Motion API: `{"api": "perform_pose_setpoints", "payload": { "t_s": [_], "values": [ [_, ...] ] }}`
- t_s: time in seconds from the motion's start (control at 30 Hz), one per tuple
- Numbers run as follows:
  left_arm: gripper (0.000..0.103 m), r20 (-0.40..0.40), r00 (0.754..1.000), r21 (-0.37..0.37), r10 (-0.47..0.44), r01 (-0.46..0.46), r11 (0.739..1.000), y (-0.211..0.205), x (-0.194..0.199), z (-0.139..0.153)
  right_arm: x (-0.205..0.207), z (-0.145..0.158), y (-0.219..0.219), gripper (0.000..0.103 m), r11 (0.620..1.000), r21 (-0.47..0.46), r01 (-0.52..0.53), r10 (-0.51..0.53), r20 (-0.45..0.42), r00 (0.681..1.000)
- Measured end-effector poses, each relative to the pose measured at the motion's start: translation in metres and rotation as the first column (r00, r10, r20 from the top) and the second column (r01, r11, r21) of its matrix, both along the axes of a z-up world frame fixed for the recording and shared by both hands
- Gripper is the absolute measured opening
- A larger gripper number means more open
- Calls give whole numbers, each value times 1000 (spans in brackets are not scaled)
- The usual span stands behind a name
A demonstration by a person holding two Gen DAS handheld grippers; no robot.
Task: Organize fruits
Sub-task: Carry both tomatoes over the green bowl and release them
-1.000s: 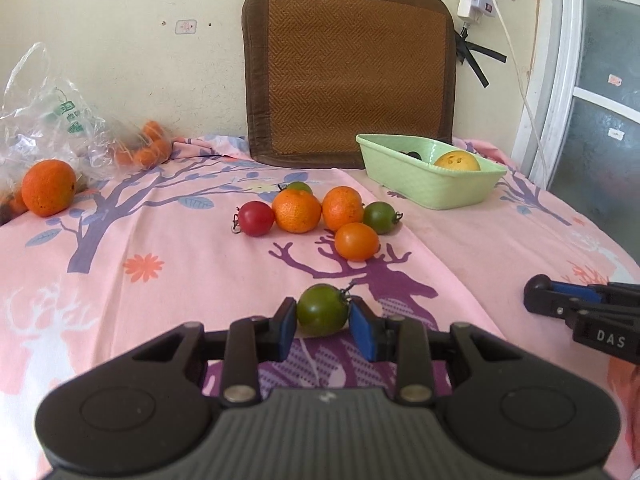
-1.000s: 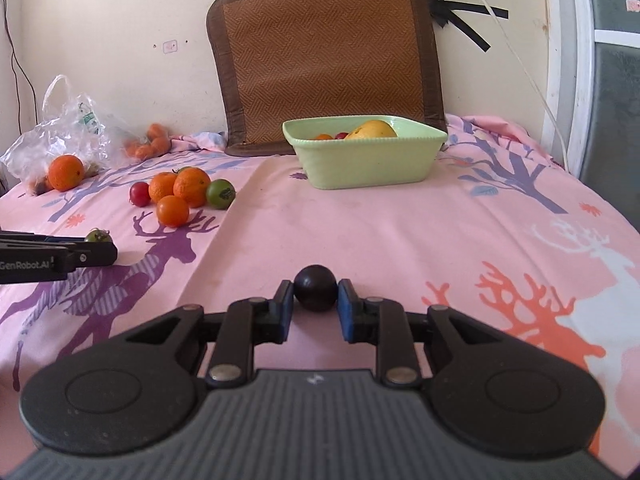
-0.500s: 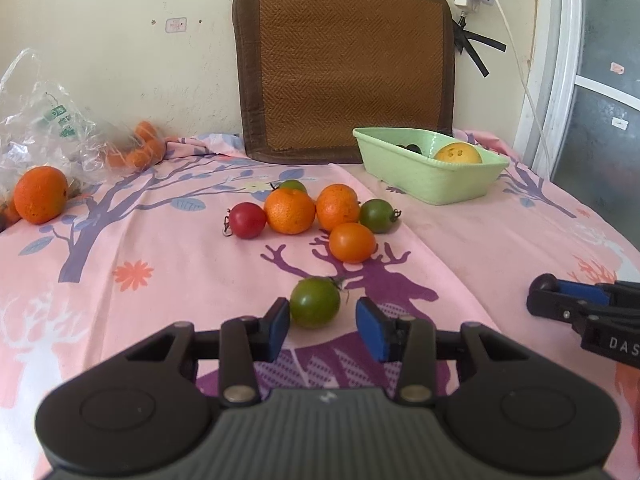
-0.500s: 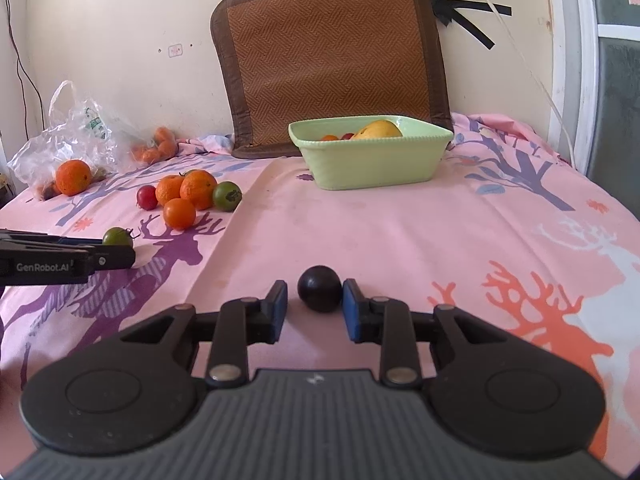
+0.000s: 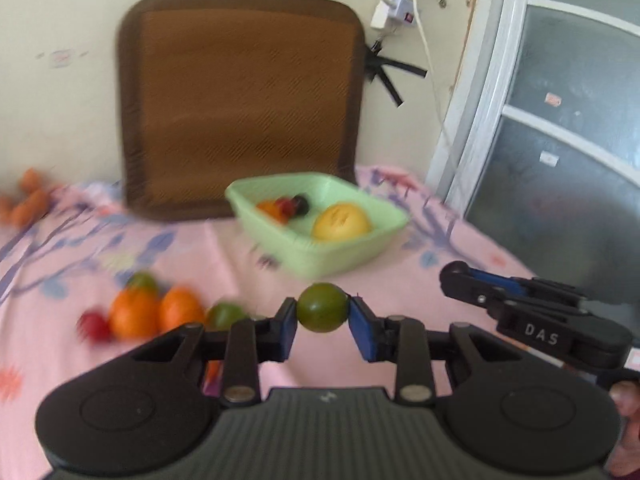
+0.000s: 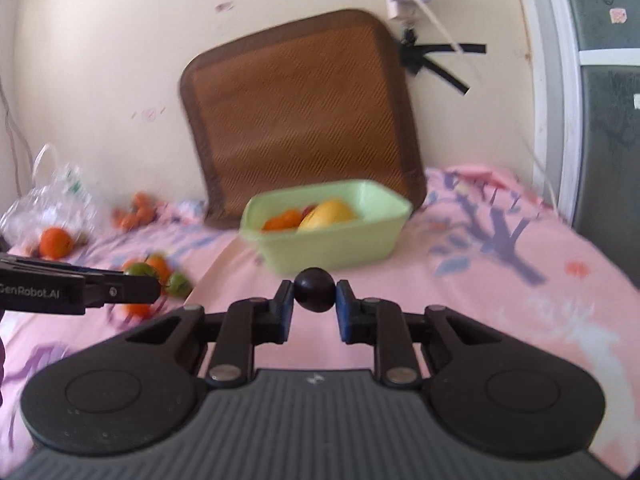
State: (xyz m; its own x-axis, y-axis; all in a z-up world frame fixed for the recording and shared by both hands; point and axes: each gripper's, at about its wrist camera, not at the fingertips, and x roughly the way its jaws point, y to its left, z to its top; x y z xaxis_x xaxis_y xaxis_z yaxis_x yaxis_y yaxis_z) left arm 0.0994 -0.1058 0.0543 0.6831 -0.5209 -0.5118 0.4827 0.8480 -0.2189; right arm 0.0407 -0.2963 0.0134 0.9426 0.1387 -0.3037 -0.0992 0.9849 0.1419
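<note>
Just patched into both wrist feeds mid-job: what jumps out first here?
Each gripper holds a fruit, lifted and facing the pale green rectangular plastic basin: the left gripper clamps a round green tomato, and the right gripper clamps a small dark round fruit. The basin sits ahead on the pink patterned tablecloth, with a large yellow fruit already inside.

Ahead of the blue-padded left claw [image 5: 322,317]: a round green tomato [image 5: 322,307], a pale green plastic tub [image 5: 352,256], and a pink cloth with purple tree print [image 5: 460,240].
</note>
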Motion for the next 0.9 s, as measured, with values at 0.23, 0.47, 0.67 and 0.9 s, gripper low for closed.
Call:
{"api": "perform_pose_setpoints", "payload": {
  "t_s": [0.23,0.47,0.67,0.9],
  "values": [
    [29,-23,999,-36,41,-41,998,-45,94,6,80,4,-23,26,1000,-2,19,-19,-9,1000],
    [29,-53,997,10,62,-61,998,-57,116,-17,101,-10,-20,27,998,-41,40,-40,-18,999],
    [32,-62,995,35,80,-78,996,-64,117,-28,100,-9,-20,34,997,-55,58,-57,11,998],
    [40,-13,994,51,112,-111,993,-63,99,-19,101,4,-32,54,994,40,103,-105,40,994]
  ]
}}
